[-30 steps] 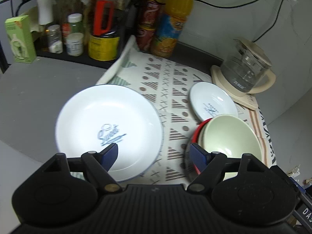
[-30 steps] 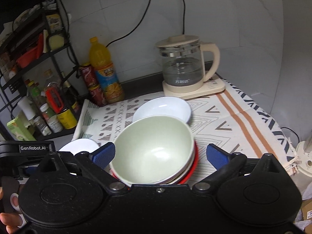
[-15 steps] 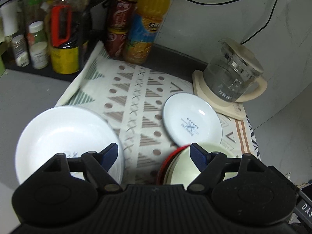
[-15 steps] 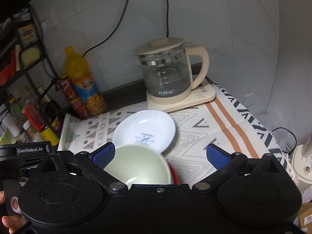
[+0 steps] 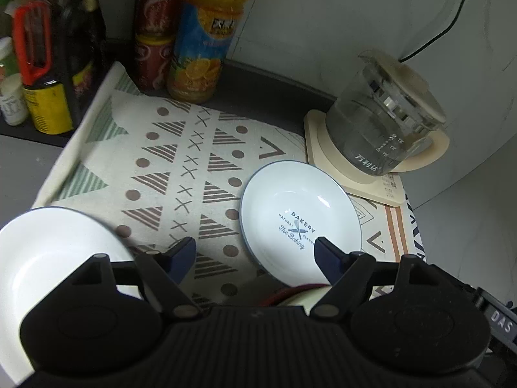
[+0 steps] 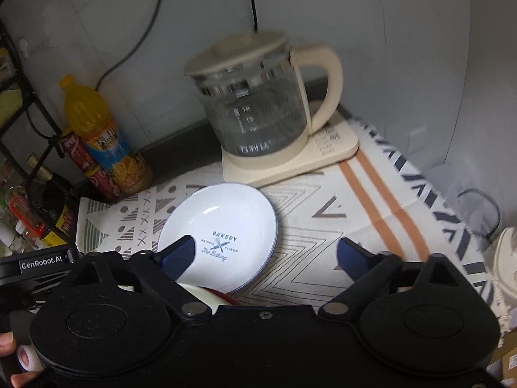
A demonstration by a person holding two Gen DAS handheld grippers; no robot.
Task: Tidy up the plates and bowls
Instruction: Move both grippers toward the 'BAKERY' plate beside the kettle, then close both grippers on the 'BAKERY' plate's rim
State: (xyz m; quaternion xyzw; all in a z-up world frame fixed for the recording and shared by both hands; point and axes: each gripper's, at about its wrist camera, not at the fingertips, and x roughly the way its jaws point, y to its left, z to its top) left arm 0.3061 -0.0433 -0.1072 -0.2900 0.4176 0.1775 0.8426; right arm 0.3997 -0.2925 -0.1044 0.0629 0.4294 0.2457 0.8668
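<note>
Right now both grippers hang above the patterned cloth w/ nothing in them. Left gripper has its jaws spread wide and empty; right gripper likewise gapes, nothing between the pads.

The Bakery plate lies flat on the cloth just ahead of the left gripper, slightly to its right; the right fingertip overlaps its near edge in view, contact can't be told. From the right wrist cam the same plate sits ahead-left, the left pad over its near rim. A bigger white plate lies to the left of the left gripper, close under the body. Directly below both grippers a cream bowl nested in a red-rimmed one peeks out; only slivers show. Glass kettle on its base stands further ahead, just beyond the Bakery plate. Juice bottle and cans are far ahead-left.

Judgement: step in hand looks like reaching for the Bakery plate, prob. to stack it w/ the other plate. To do it well:
- come in low at the near rim, one pad under the lip, one on top; plate is shallow and glazed, so it'll slip if pinched only at the edge
- cloth may drag or bunch, so lift before sliding
- keep clear of the kettle base behind it
- don't knock the bowl stack below on the way.
</note>
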